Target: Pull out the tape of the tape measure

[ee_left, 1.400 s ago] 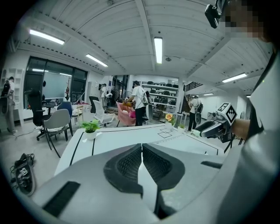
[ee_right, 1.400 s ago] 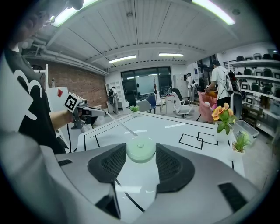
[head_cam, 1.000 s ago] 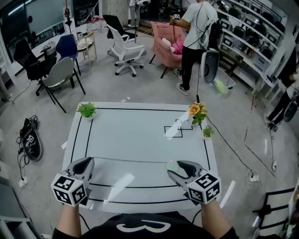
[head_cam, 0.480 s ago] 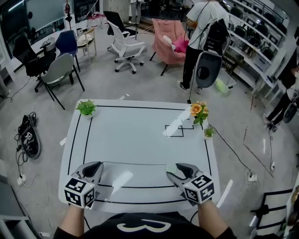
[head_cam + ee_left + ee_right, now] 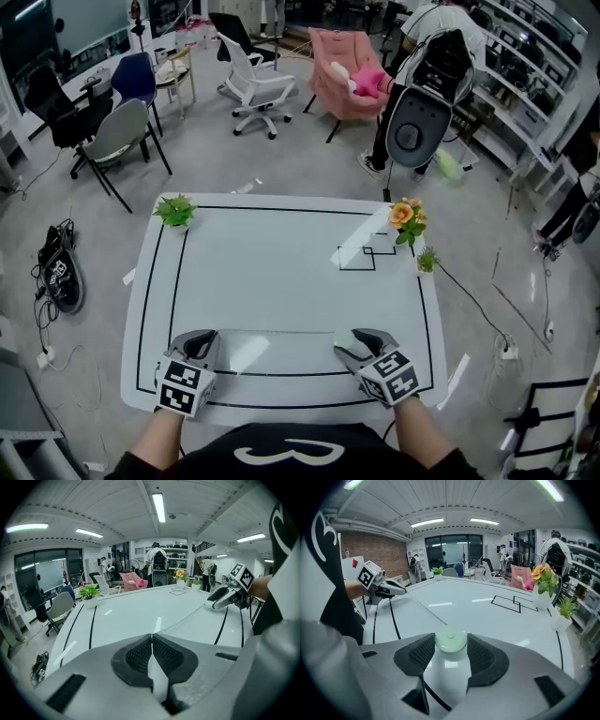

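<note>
The tape (image 5: 272, 331) lies drawn out across the counter (image 5: 281, 253). The right gripper (image 5: 351, 343) has its jaws clamped on the green tape measure (image 5: 450, 641), and the left gripper (image 5: 201, 339) has its jaws pinched shut on the tape's end. The pulling looks largely done.

**Where things sit on and around my table**

I have the left gripper (image 5: 200, 339) at the table's (image 5: 281, 272) near-left and the right gripper (image 5: 349, 339) at its near-right. The tape measure (image 5: 345, 337) sits between the right gripper's jaws. Its tape (image 5: 281, 331) runs across to the left gripper's jaws, parallel to the near edge. A potted plant (image 5: 175, 212) stands at the far-left corner and a flower pot (image 5: 404, 217) at the far-right. A small plant (image 5: 427, 260) is just nearer me on the right edge, with outlined rectangles (image 5: 366, 255) to its left. Behind the table are chairs (image 5: 117, 141) to the left, an armchair (image 5: 337, 80) and a person (image 5: 436, 66) to the right. Cables (image 5: 58, 277) lie on the floor to the table's left.
</note>
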The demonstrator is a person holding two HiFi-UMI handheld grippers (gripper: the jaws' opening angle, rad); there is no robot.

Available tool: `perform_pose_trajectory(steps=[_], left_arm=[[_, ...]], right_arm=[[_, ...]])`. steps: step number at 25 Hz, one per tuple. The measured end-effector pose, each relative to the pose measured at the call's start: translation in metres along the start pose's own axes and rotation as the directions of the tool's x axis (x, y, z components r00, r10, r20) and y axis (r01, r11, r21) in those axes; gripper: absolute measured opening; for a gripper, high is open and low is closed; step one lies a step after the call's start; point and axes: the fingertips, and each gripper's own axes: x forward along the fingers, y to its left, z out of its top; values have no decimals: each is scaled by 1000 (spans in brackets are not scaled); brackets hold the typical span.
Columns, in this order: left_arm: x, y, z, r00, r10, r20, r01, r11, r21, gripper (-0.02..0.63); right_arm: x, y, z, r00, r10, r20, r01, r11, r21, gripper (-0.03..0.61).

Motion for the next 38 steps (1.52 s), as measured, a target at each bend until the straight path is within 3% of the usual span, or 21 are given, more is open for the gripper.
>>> perform_pose_trajectory(steps=[8,13,16,22,25,28,31,33,35,38], left_arm=[[17,-8,-20,995,-16,-96,22,998,64,14],[21,-10,-24,992,-40,-124,47,997,60,18],[20,-9,-25,991,-53,-124,59,997,41,81],[3,-7,-16,991,-125,-36,119,984,-131,158],[-10,-7,-8,992,-127,-7,125,980,-153,175],[-23,-16,14,986,-149,71,158,974,-164,175],[-35,-35,41,970,-187,153,212,964,-161,175],[-44,-51,58,953,-222,206,256,954,-158,168],[-54,-69,77,923,-280,263,326,933,-153,151],[-71,-97,102,859,-386,337,448,885,-128,48]], right_arm=[[12,-6,-12,999,-8,-39,8,1000,-11,218],[13,-3,-10,1000,15,-25,-15,1000,-4,219],[10,-4,-7,1000,16,-2,-15,1000,10,221],[-13,-3,7,997,4,79,-8,999,45,221],[-30,4,19,989,16,147,-28,997,75,219],[-46,13,33,975,37,220,-63,992,113,218],[-62,16,46,962,32,270,-70,989,129,211],[-73,20,54,950,34,309,-81,987,140,170],[-84,26,63,935,43,353,-101,984,146,113],[-97,35,76,913,64,403,-130,982,138,31]])
